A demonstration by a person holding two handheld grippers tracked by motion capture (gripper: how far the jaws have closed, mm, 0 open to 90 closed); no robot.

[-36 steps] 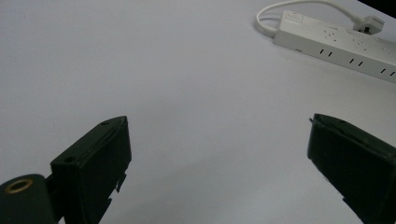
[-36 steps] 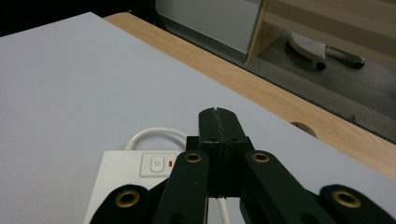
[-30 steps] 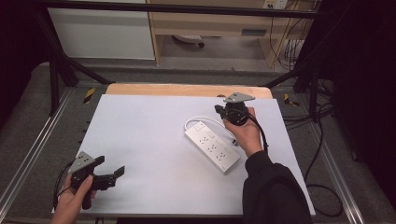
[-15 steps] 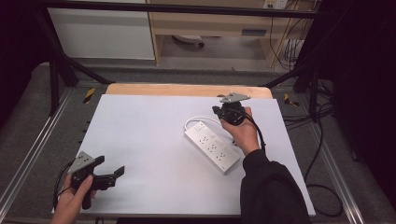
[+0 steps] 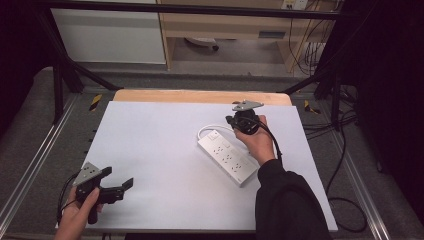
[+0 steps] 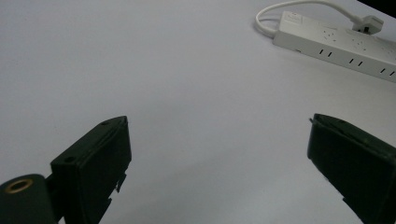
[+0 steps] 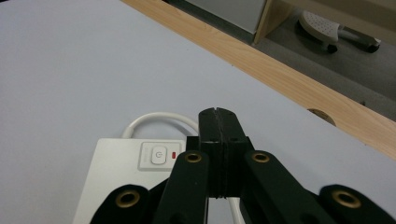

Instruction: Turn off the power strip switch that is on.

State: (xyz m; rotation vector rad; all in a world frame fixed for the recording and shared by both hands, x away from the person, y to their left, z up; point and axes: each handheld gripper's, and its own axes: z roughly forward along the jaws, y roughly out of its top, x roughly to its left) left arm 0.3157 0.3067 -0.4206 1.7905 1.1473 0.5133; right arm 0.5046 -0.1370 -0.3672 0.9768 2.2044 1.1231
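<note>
Lying flat and white, the surface (image 5: 150, 150), with a wooden edge strip (image 5: 200, 96) running along its far side. Standing behind on the grey floor (image 5: 240, 65): a white cabinet (image 5: 110, 35) and a wooden shelf unit (image 5: 225, 25). Trailing at right, black cables (image 5: 345, 200).

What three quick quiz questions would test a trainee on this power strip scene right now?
1. True or false: the right gripper has its jaws shut with nothing between them.
2. Which end of the power strip is the right gripper at? A) switch end B) far socket end C) middle
3. Fill in: the left gripper has its jaws ____ over the bare table.

Key: 1 true; 2 A, beside the power button; 3 open.
</note>
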